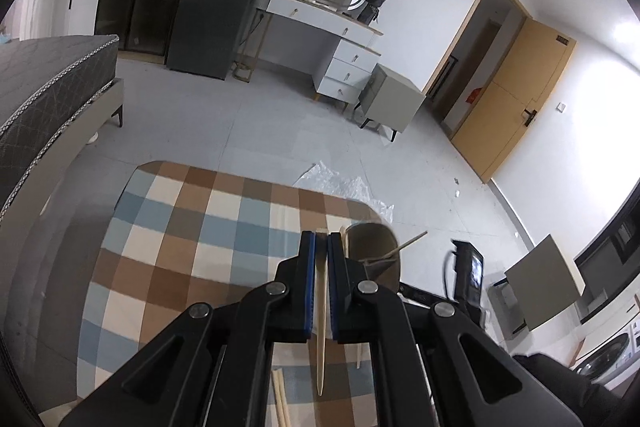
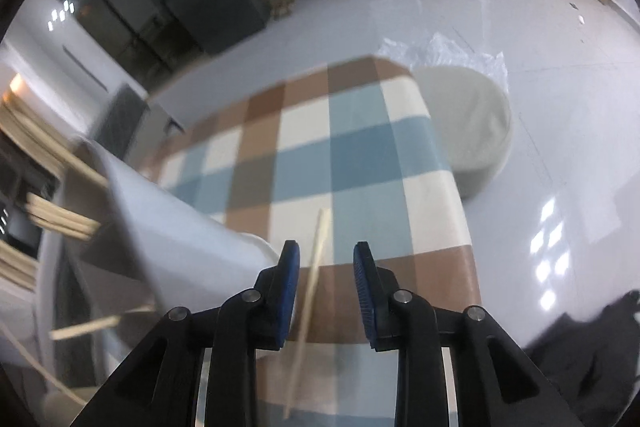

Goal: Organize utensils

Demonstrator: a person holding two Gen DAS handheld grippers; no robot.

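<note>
Left wrist view
Left gripper (image 1: 321, 247): black arms with blue pads, its jaws clamped together on a single pale wooden chopstick (image 1: 321, 315).
Held chopstick: runs along the gap between the pads, blunt end peeking out at 12 o'clock, pointed tip hanging toward 6 o'clock.
Surface: covered by a checked cloth of blue, brown and cream squares (image 1: 192, 239), filling the lower left half.
Holder: a grey-brown round cup (image 1: 374, 247) just at 2 o'clock of the pads, near the cloth's far corner, with thin wooden sticks (image 1: 404, 245) leaning out of it toward 2 o'clock.
Loose sticks: more pale chopsticks (image 1: 280, 399) lie on the cloth at 7 o'clock, partly hidden by the arm.
Floor: a crumpled sheet of clear plastic (image 1: 344, 187) lies beyond the cloth at 12 o'clock.

Right wrist view
Right gripper (image 2: 326, 267): jaws standing apart, pads touching nothing.
Chopstick on cloth: one pale wooden chopstick (image 2: 310, 295) lies on the checked cloth, running between the two pads from 12 o'clock down to 6 o'clock.
White container (image 2: 172, 227): a blurred, tilted white vessel at 9 o'clock, pale sticks (image 2: 60, 219) poking from it.
Stool: a round grey cushioned stool (image 2: 472, 131) on the floor at 2 o'clock, beside the cloth's edge.
</note>
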